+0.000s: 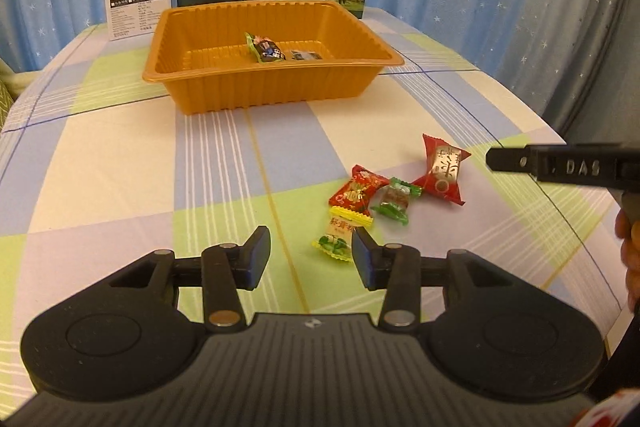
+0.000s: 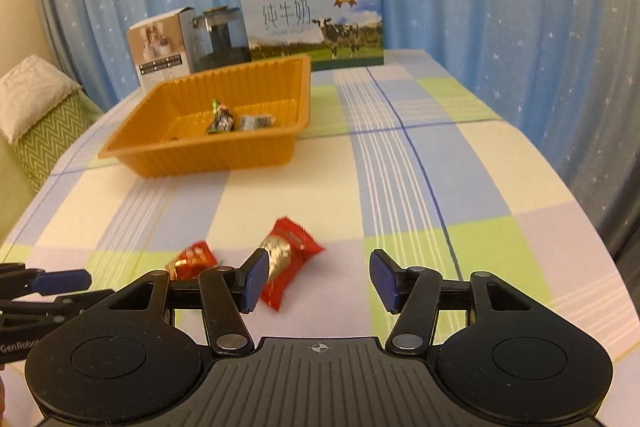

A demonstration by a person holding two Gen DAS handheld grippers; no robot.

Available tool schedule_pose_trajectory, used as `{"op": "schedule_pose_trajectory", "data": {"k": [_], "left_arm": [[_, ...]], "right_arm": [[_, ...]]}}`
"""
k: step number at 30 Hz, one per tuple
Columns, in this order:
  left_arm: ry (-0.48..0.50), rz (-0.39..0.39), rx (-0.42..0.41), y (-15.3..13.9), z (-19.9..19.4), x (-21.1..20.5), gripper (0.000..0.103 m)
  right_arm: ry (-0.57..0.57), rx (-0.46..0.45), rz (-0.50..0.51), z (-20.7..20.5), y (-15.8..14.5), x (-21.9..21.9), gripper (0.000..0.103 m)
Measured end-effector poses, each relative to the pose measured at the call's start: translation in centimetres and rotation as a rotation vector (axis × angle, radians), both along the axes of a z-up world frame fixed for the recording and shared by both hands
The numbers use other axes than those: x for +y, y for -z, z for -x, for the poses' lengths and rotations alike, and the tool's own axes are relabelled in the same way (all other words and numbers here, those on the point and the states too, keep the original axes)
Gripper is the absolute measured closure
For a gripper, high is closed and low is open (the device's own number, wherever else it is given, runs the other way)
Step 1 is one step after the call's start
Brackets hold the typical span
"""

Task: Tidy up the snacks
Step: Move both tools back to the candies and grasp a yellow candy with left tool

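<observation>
Left gripper (image 1: 312, 257): jaws partly open, nothing held, just short of the yellow-and-green candy (image 1: 339, 234). Right gripper (image 2: 318, 281): jaws wider, empty, its left pad beside the big red candy (image 2: 286, 261). Risk of catching two at once, since the small red candy (image 1: 356, 190) and green candy (image 1: 395, 201) lie touching in the cluster. Risk of slippery wrappers skidding on the checked tablecloth (image 1: 120, 155). Orange tray (image 1: 224, 95) well apart, two sweets already inside; possible drop on the way.

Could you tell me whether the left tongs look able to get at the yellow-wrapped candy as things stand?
Probably yes: the left tongs stand open and empty, the yellow-wrapped candy lies just ahead beside one finger, with only a small red candy touching its far end.
</observation>
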State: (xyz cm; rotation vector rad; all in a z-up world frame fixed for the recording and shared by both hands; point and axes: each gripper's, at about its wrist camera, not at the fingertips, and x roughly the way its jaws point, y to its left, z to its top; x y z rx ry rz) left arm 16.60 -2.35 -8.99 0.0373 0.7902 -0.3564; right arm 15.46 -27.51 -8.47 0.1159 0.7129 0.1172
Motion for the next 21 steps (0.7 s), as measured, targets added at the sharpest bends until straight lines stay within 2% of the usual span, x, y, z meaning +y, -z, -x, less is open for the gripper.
{"op": "schedule_pose_trajectory", "data": {"k": [5,11,14,17,21], "left_arm": [[0.038,0.002,0.002,0.4,-0.7,-0.8,0.062],[0.077,-0.047,-0.008,1.3,-2.0,-2.0,0.063],[0.079,-0.036,0.012,1.8,-2.7,-2.3,0.069],[0.1,-0.056,0.017,2.1,-2.9,-2.8,0.07],[0.107,-0.072,0.026,2.6,-3.0,-3.1,0.076]], "right_arm": [[-0.007,0.011,-0.003,-0.2,0.4,0.5,0.047],[0.001,0.021,-0.019,-0.6,0.6,0.3,0.047],[0.011,0.029,-0.028,-0.8,0.7,0.1,0.047],[0.015,0.033,-0.03,-1.0,0.8,0.0,0.047],[0.023,0.04,-0.043,-1.1,0.9,-0.2,0.047]]}}
